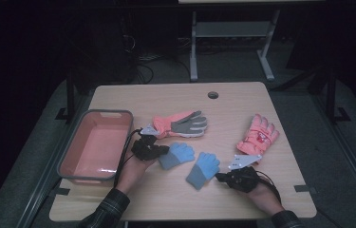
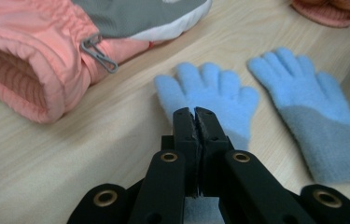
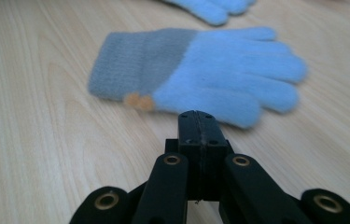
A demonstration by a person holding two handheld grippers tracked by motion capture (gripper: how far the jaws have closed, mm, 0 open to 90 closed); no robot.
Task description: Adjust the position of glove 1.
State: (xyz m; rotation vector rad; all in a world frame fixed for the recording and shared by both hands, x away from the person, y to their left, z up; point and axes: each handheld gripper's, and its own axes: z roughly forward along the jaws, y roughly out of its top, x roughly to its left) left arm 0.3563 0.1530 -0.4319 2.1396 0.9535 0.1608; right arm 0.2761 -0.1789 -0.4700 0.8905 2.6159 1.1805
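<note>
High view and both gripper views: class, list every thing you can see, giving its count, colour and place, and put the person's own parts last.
table: one, light wood, centre of the high view.
bin: one, grey rim with pink inside, on the table's left edge.
blue knit gloves: two, light blue with grey cuffs, side by side mid-table, left one, right one.
palm-up ski glove: one, salmon pink with grey palm, behind the blue pair.
second ski glove: one, salmon pink, right part of the table.
frame legs: grey, on the floor beyond the table.
left hand-held gripper: one, black, jaws closed, at the left blue glove's cuff.
right hand-held gripper: one, black, jaws closed, just short of the right blue glove.
sleeves: two, plaid, bottom edge, left.
</note>
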